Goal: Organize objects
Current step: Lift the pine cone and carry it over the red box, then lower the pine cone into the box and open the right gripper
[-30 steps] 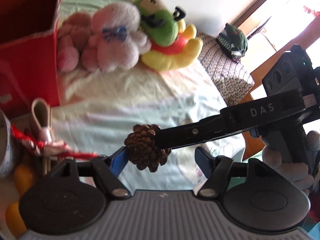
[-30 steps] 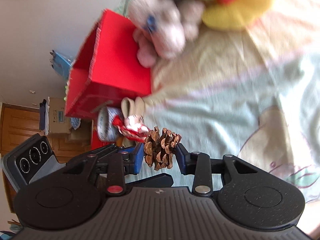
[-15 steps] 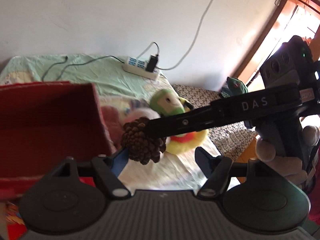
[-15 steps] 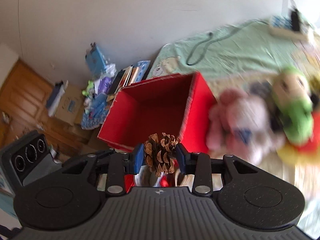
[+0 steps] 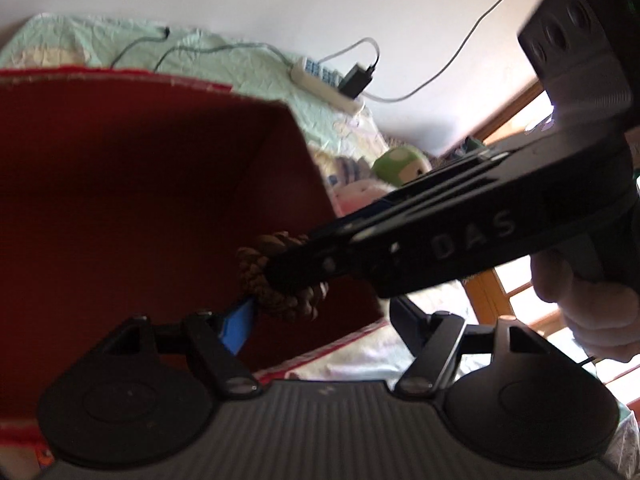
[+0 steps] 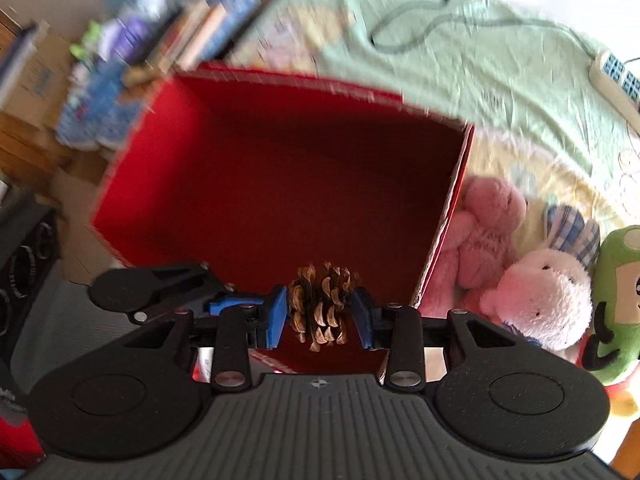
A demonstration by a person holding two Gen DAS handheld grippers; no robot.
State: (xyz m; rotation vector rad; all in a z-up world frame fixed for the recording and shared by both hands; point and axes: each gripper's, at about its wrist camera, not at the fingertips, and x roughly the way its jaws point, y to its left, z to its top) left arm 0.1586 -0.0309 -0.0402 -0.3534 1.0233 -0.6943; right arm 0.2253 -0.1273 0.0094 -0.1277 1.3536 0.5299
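Between the blue pads of the right gripper (image 6: pixel 320 315) sits a brown pine cone (image 6: pixel 322 305), clamped on both sides and hanging with its tip pointing down. Just to the left of that claw, the left gripper (image 5: pixel 322 322) comes in from the side; its fingers stand wide apart with nothing between them, and in its own view the right tool crosses in front of it, the pine cone (image 5: pixel 280 280) touching or just beside its left blue pad (image 5: pixel 237 326). A hand (image 5: pixel 592 316) grips the right tool's handle at the far right of that view. Directly beyond and below the clamped cone is the open red box (image 6: pixel 440 232), its dark inside empty as far as can be seen. To the right of the claw, pressed against the outer wall of the box, lie a pink plush bear (image 6: pixel 486 224), a white plush animal (image 6: pixel 544 300) and a green plush toy (image 6: pixel 618 300). Farther off, the pale green bedsheet (image 6: pixel 500 80) carries a grey cable (image 6: pixel 424 28) and a white power strip (image 6: pixel 614 76). Far to the left of the box stand blurred books (image 6: pixel 200 36) and cardboard boxes (image 6: pixel 36 80).
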